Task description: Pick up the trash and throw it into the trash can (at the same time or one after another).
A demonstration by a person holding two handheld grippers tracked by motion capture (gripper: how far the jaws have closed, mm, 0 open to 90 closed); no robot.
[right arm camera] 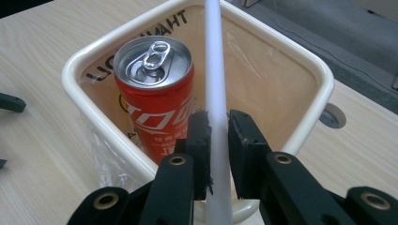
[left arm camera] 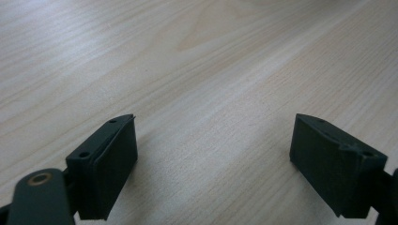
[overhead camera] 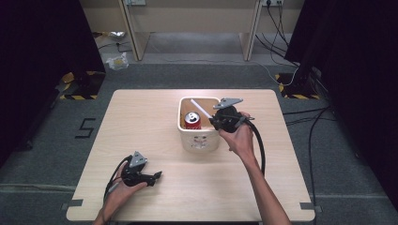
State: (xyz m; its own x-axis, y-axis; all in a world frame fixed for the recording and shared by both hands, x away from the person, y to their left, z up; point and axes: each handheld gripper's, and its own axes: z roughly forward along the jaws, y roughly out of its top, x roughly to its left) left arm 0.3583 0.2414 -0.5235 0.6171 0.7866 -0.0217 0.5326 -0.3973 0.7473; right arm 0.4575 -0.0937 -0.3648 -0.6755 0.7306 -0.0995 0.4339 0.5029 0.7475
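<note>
High view: the right gripper [overhead camera: 224,118] hangs at the near right rim of the cream square plastic tub [overhead camera: 187,131] mid-table, with a long white plastic tube [overhead camera: 201,109] slanting up out of the tub toward its far left corner; a red aluminium drink can [overhead camera: 192,121] stands upright inside. The left gripper [overhead camera: 155,176] rests low near the table's front left, well apart from the tub. Left gripper view: jaws spread wide, nothing between them, bare pale wooden tabletop [left arm camera: 197,84] beneath. Right gripper view: jaws pinch the white tube [right arm camera: 217,93] partway along its length, pads pressed on both sides; the can [right arm camera: 157,93] stands just beside it, pull-tab unopened. Judgement: the tube looks light, stiff and smooth (likely slippery between flat pads), so a hold nearer its middle would limit swing; the can would probably dent under a hard squeeze. The tube's lower end is hidden behind the jaws, its far end runs out of frame, and the tub's lettering is partly covered.
</note>
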